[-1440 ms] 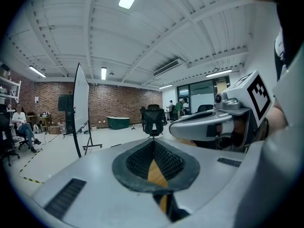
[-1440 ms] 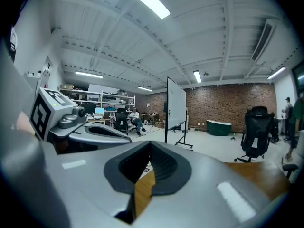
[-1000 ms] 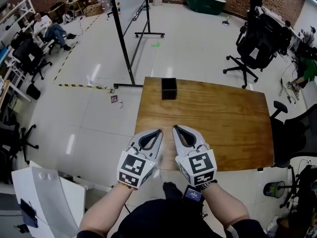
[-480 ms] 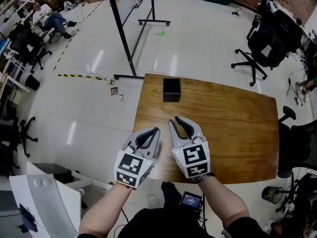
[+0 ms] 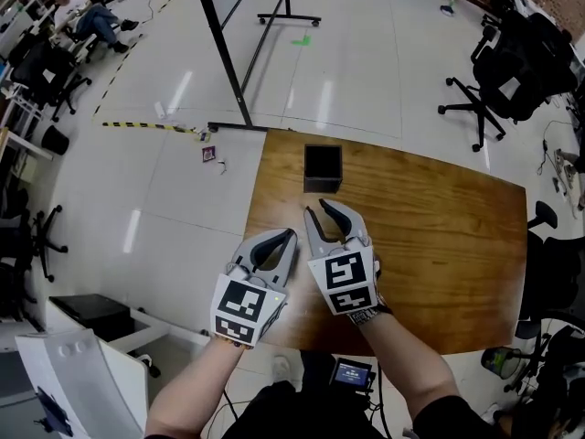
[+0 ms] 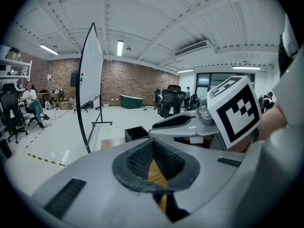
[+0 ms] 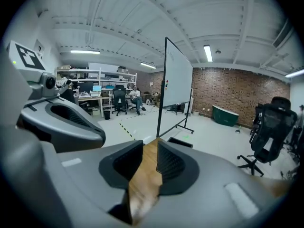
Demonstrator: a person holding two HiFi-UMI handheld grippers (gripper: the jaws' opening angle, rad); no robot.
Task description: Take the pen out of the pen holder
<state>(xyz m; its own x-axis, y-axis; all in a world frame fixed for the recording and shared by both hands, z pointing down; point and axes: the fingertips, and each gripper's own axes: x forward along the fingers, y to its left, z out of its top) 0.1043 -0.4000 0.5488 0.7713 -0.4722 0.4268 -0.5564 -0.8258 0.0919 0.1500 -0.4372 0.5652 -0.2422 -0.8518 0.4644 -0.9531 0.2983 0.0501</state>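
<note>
A black square pen holder (image 5: 323,167) stands near the far left edge of the wooden table (image 5: 439,227). Its inside is dark and no pen shows in it. My right gripper (image 5: 318,208) hovers over the table just short of the holder; its jaws are opening and nothing is between them. In the right gripper view the gap of the right gripper (image 7: 150,144) shows only wood, with the holder (image 7: 180,142) beyond. My left gripper (image 5: 291,234) is shut and empty, beside and slightly behind the right one. From the left gripper (image 6: 152,142) the holder (image 6: 137,133) lies ahead.
A whiteboard on a wheeled stand (image 5: 228,53) rises beyond the table's far left corner. Black office chairs (image 5: 512,53) are at the far right. A white cabinet (image 5: 82,373) sits at the lower left. A person (image 5: 78,16) sits far off at the left.
Both grippers have moved forward and down over the table toward the pen holder. The right gripper's jaws, shut a second ago, now stand apart. The left gripper stays shut.
</note>
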